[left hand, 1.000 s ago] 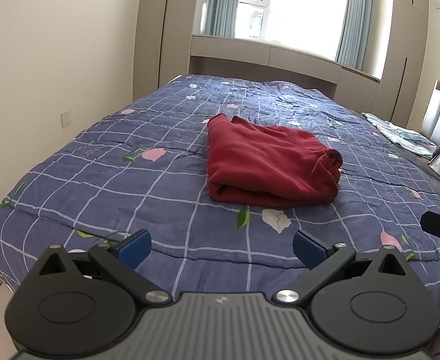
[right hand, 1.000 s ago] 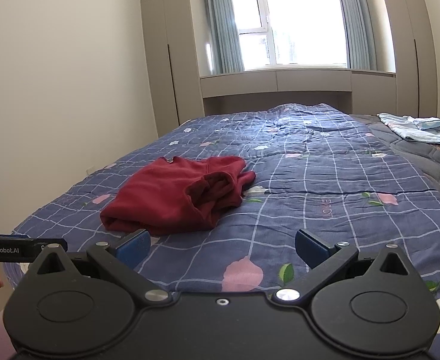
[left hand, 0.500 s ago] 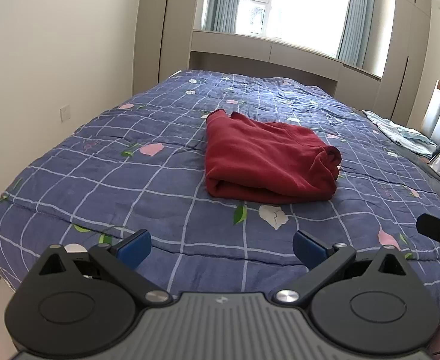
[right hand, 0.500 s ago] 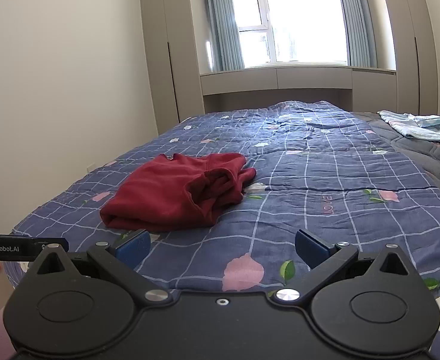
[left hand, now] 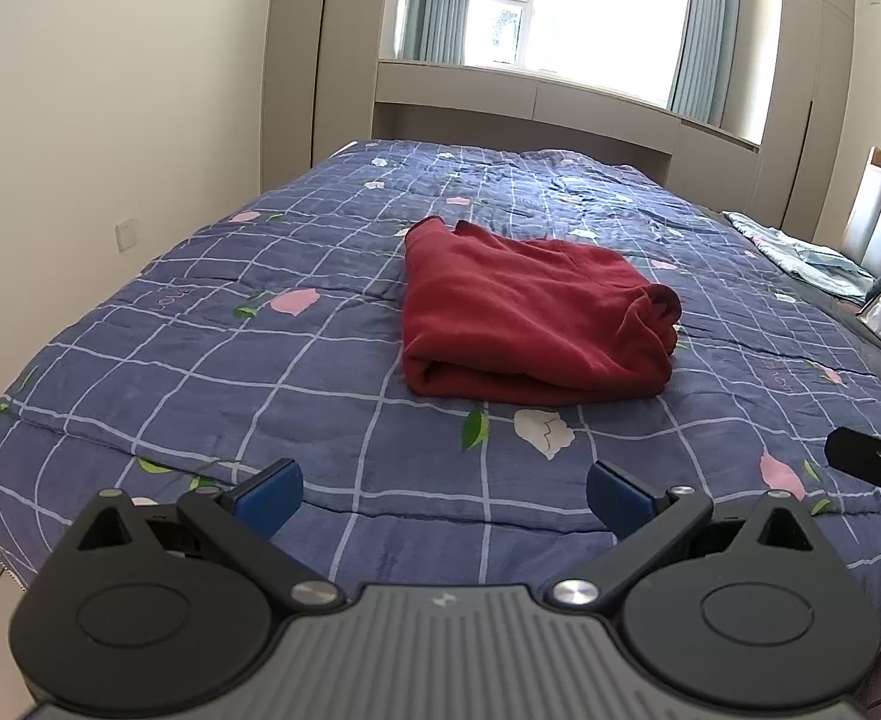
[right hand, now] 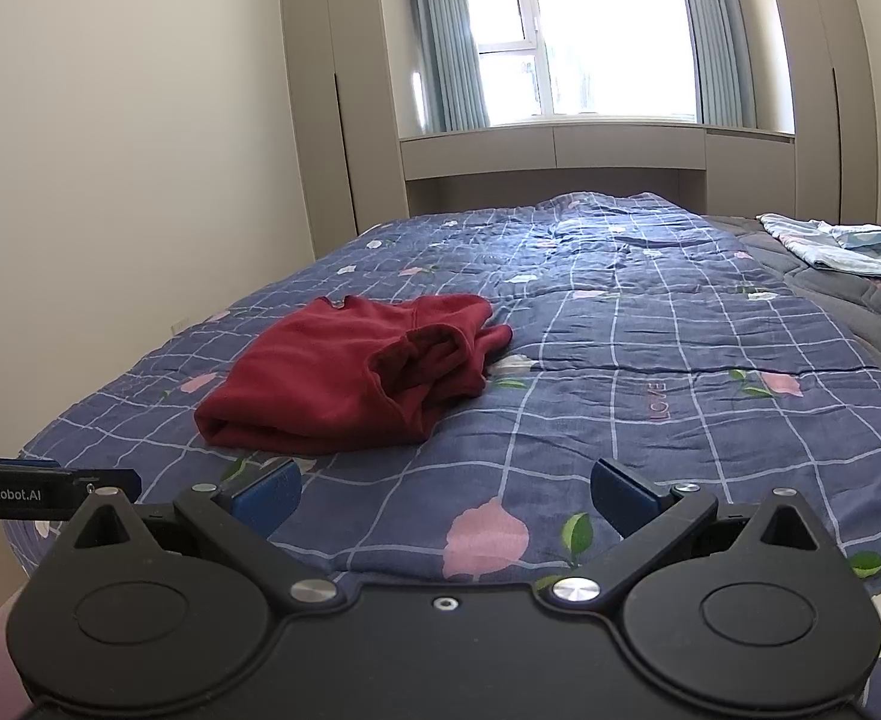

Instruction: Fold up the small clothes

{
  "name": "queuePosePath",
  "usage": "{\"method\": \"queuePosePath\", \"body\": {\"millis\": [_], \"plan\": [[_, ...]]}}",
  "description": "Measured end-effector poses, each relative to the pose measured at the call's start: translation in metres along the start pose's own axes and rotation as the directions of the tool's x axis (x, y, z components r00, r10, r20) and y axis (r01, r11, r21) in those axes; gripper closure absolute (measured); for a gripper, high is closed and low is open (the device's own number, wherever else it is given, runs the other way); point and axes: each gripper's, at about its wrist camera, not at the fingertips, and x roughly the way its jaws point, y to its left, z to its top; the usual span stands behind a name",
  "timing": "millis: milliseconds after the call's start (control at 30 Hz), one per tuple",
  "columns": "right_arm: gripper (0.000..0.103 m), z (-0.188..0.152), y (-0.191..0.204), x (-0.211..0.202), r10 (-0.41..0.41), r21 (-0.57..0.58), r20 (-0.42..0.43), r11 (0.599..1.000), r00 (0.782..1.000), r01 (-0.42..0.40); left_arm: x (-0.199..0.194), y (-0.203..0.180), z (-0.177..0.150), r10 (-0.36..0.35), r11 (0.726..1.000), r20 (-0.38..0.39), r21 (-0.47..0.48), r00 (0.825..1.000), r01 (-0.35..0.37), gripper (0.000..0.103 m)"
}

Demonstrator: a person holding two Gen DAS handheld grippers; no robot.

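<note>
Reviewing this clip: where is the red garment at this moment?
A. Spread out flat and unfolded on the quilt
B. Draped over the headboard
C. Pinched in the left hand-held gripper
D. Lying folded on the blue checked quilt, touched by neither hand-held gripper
D: the red garment lies folded on the quilt, while the left hand-held gripper and right hand-held gripper are open and apart from it.

This is a bedroom in a home. A big bed with a blue flower quilt lies ahead of the open jaws. Far beyond them are a window, curtains and tall closets.
</note>
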Motion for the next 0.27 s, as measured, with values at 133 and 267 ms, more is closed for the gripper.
{"method": "queuePosePath", "body": {"millis": [133,267], "plan": [[0.001,-0.0003,-0.0012,0.0041,-0.001,0.003,-0.012,1.0,1.0,0.001,0.0032,-0.0006,0.0002,0.0,1.0,-0.002,0.007,1.0,0.0,0.0],[0.001,-0.0002,-0.0021,0.0088,0.0,0.007,-0.023,1.0,1.0,0.001,0.0063,-0.0011,0.001,0.002,1.0,-0.012,0.008,1.0,-0.002,0.0]]}}
